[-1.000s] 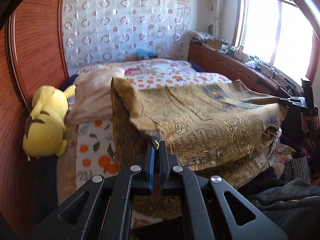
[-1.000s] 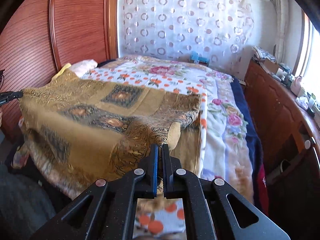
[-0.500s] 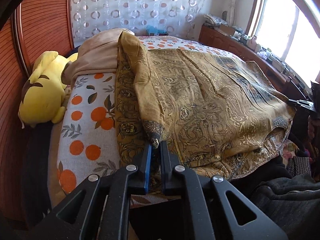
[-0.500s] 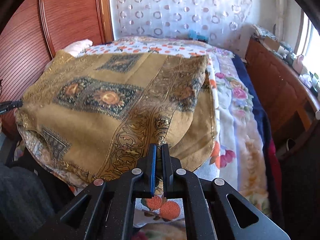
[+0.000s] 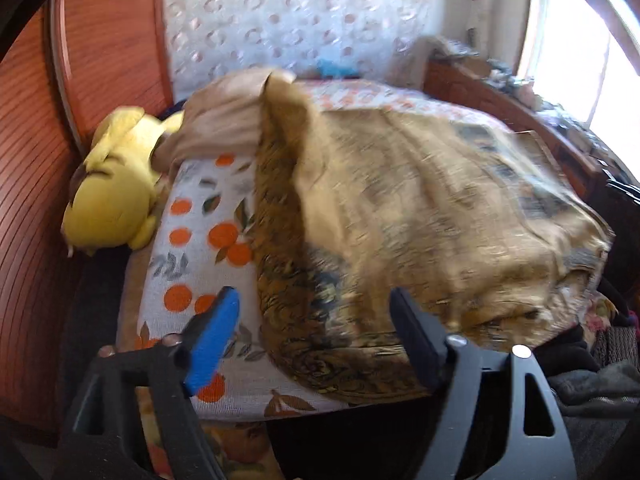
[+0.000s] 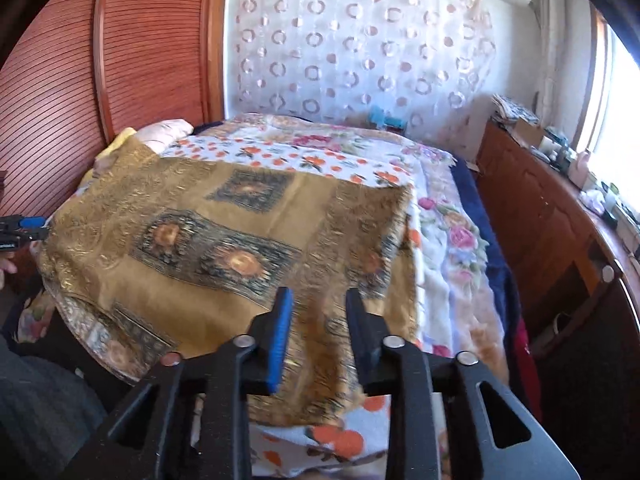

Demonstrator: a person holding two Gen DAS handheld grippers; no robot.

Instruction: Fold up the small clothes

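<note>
1. Left wrist view: left hand-held gripper (image 5: 316, 316) has its jaws spread wide and opening, nothing pinched; blue pad on the left finger, black finger on the right
2. Same view: gold patterned cloth (image 5: 420, 216) lies draped on the bed (image 5: 188, 268), its near edge sitting between and beyond the two fingers, pads not pressing on it; the frame is motion-blurred, so fine contact at the right finger is hard to tell
3. Same view: the bed has an orange-fruit print sheet, bare to the left of the cloth; yellow plush toy (image 5: 112, 196) at far left against the red wooden headboard (image 5: 104, 52); beige pillow (image 5: 224, 120) at the far end, touching the cloth's far left corner; window (image 5: 580, 48) at far right
4. Right wrist view: right hand-held gripper (image 6: 318, 316) has jaws partly spread and opening; the cloth's near corner (image 6: 320, 360) lies in the gap, loose, not pinched
5. Same view: the cloth (image 6: 208, 248) is spread over the near left part of the bed (image 6: 448, 240), hanging off the left edge; the left hand-held gripper (image 6: 24, 228) shows at the far left edge just beside the cloth
6. Same view: circle-pattern curtain (image 6: 360, 52) behind the bed, wooden cabinet (image 6: 540, 216) along the right
</note>
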